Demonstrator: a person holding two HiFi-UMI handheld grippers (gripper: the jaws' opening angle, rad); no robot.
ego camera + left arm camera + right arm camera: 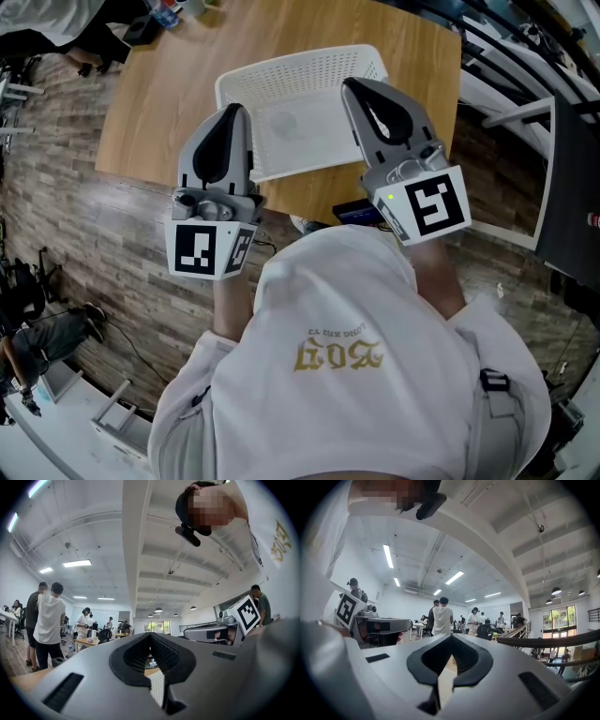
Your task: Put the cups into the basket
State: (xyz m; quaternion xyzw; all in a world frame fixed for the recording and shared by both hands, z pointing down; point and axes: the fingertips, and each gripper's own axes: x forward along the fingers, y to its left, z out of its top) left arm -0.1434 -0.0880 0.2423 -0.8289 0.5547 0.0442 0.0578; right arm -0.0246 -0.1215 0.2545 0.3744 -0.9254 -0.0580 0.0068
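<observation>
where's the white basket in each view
Head view: the white basket sits top centre, on the wooden table.
Left gripper view: only a sliver of the white basket shows, low in the middle, in the gap between the jaws.
Right gripper view: a pale mesh sliver, also low between the jaws.
Shared landmark: the wooden table, seen as tan just above the mesh in both gripper views.

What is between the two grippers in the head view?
The white basket on the wooden table shows between left gripper and right gripper in the head view.
</observation>
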